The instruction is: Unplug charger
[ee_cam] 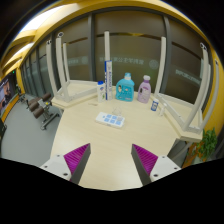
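The hand-held gripper (109, 160) hangs above the near part of a pale, smooth wooden surface (95, 140), its two fingers spread wide apart and holding nothing; the magenta pads (77, 155) on their inner faces look ribbed. Just ahead of the fingers, a little to the left, lies a flat white thing with blue marks (111, 119), possibly the charger or a power strip, but it is too small to tell. Far beyond the fingers, at the back of the surface, stand a teal plastic bottle with a handle (125, 89), a pink bottle (145, 90) to its right, and a tall thin white and blue container (108, 78) to its left. Writing on the labels cannot be read. Low pale dividers (180, 115) border the surface at both sides. Behind is a glass wall (130, 50), and chairs (42, 108) stand far to the left.
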Demonstrator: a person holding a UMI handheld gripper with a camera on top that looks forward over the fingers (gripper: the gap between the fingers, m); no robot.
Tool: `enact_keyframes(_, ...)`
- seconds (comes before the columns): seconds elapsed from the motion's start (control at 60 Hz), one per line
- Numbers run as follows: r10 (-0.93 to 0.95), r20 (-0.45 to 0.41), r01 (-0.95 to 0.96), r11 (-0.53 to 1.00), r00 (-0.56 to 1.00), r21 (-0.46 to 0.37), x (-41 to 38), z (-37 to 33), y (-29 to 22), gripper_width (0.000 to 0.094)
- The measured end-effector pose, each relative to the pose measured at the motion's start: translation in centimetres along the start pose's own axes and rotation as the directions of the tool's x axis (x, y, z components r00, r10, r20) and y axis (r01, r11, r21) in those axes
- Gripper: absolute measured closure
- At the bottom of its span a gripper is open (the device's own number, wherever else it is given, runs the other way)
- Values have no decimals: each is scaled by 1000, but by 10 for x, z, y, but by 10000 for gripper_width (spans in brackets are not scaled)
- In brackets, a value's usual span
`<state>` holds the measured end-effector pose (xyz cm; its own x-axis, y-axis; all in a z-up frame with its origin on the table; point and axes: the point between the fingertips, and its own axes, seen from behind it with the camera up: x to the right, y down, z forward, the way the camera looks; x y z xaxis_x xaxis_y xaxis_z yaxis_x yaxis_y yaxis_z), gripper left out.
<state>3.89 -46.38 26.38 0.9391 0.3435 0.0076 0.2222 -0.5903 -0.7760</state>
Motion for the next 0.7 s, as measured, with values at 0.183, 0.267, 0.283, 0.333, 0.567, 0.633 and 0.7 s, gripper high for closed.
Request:
enact_keyframes(0.183,50,-26,-50,999,998,-9,33,118,-1,85)
enact_keyframes(0.267,84,-38,-83,996,996,23,42,184,-8,83)
enact_keyframes(0.283,91,-31,-90,995,995,37,41,200,-10,83)
enact_keyframes(0.333,113,-14,-112,991,993,71,45,240,-19,84)
enact_keyframes(0.567,139,-61,-132,985,988,115,69,387,-40,104)
enact_keyframes(0.633,148,-49,-142,984,988,110,65,413,-43,148)
enact_keyframes(0.7,158,-42,-152,981,987,121,62,431,-48,216)
